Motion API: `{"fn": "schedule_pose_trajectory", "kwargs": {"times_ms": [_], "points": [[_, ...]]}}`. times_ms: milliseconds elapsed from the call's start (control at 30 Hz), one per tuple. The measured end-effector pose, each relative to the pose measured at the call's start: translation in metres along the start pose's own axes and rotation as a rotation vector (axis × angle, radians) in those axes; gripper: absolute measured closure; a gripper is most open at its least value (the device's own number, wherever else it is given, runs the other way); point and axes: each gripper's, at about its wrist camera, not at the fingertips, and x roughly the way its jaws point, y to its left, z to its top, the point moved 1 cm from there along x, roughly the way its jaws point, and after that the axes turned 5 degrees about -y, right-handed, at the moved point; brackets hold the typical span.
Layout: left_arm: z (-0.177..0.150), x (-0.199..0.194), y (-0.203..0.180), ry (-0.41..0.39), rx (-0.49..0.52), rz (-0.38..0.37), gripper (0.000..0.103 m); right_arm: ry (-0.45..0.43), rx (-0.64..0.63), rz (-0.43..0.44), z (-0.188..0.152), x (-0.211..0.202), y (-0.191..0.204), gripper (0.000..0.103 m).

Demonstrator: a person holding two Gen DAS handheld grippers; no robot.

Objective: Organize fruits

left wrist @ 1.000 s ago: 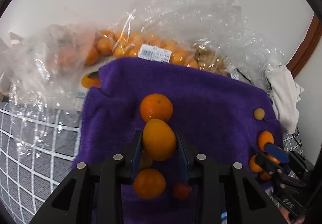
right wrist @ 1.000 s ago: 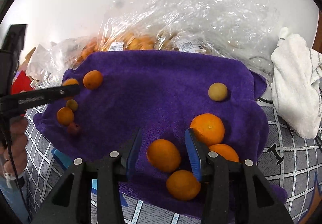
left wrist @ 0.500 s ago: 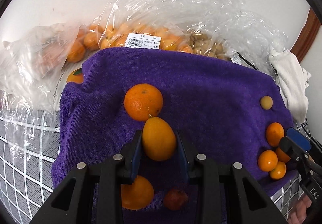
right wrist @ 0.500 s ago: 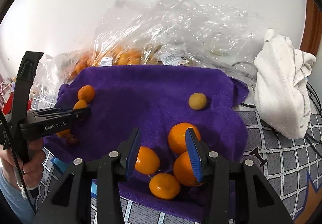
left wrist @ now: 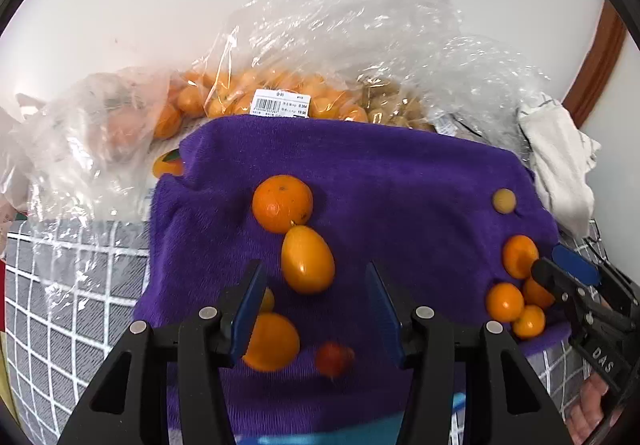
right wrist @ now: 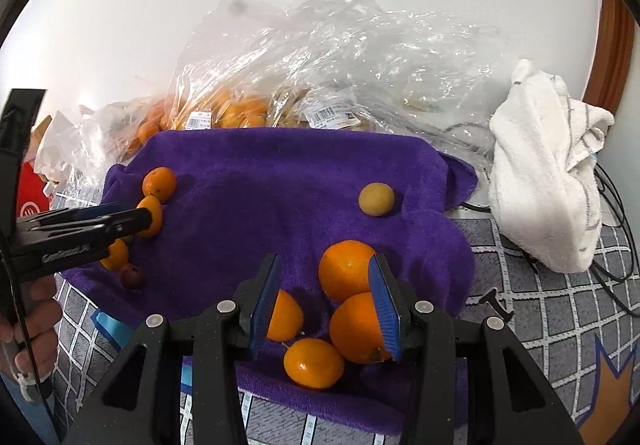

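A purple towel (left wrist: 400, 173) carries two groups of fruit. In the left wrist view an oval orange fruit (left wrist: 307, 259) lies on it, touching a round orange (left wrist: 282, 203). My left gripper (left wrist: 314, 270) is just behind the oval fruit. Its jaws are opening and the pads are clear of the fruit. Another orange (left wrist: 270, 341) and a small red fruit (left wrist: 334, 359) lie under its fingers. My right gripper (right wrist: 325, 261) hovers open over several oranges (right wrist: 346, 269) at the towel's near right; its right finger (right wrist: 384, 309) covers part of two of them. A small yellow fruit (right wrist: 376, 199) lies alone.
Clear plastic bags (right wrist: 320, 57) holding more oranges stand behind the towel against the white wall. A crumpled white cloth (right wrist: 548, 173) lies to the right on a grey grid-patterned mat (right wrist: 560, 317). A hand (right wrist: 32, 317) holds the left gripper's handle.
The left jaws have spread and let go of the oval fruit, which now rests on the towel against the round orange. The right gripper has stayed over the orange cluster, shifting only slightly.
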Motion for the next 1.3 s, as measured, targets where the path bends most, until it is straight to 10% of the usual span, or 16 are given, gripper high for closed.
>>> {"fn": "schedule_pose_trajectory", "kwargs": {"times_ms": [500,767,900,1300], "points": [[-0.045,-0.116,-0.003,-0.104,0.009,0.011,0.052,-0.082,0.064,-0.099,-0.017,-0.118,0.015,0.043],[-0.084,-0.182,-0.012,-0.222,0.02,0.055,0.031,-0.113,0.074,-0.138,-0.049,-0.19,0.02,0.041],[-0.102,-0.205,-0.018,-0.238,0.032,0.048,0.025,-0.16,0.088,-0.15,-0.066,-0.22,0.021,0.015],[-0.137,-0.253,-0.037,-0.298,0.071,0.076,0.02,-0.222,0.052,-0.23,-0.107,-0.285,0.029,0.003]]}}
